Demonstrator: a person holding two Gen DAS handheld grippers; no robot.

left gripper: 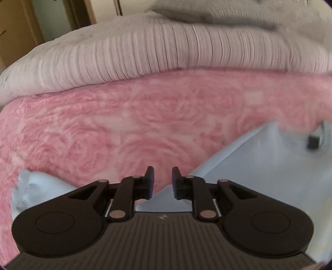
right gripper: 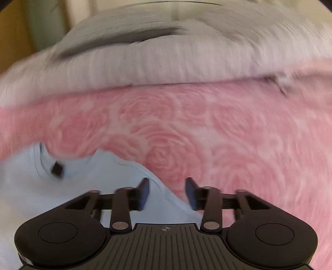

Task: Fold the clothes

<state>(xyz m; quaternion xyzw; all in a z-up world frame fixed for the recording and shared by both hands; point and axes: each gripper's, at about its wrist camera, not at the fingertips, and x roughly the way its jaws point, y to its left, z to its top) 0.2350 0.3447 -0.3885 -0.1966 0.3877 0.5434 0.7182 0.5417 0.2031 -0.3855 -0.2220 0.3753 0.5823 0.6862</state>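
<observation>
A pale blue garment lies on a pink rose-patterned blanket. Its collar with a small black tag is at the right of the left wrist view. A bunched blue part sticks out at the lower left. My left gripper is open and empty, just above the garment's folded edge. In the right wrist view the garment fills the lower left, tag near the collar. My right gripper is open and empty over the garment's wavy edge.
A folded ribbed pale-pink knit lies beyond the blanket, with grey fabric behind it. A wooden door frame stands at the far left. The pink blanket spreads to the right in the right wrist view.
</observation>
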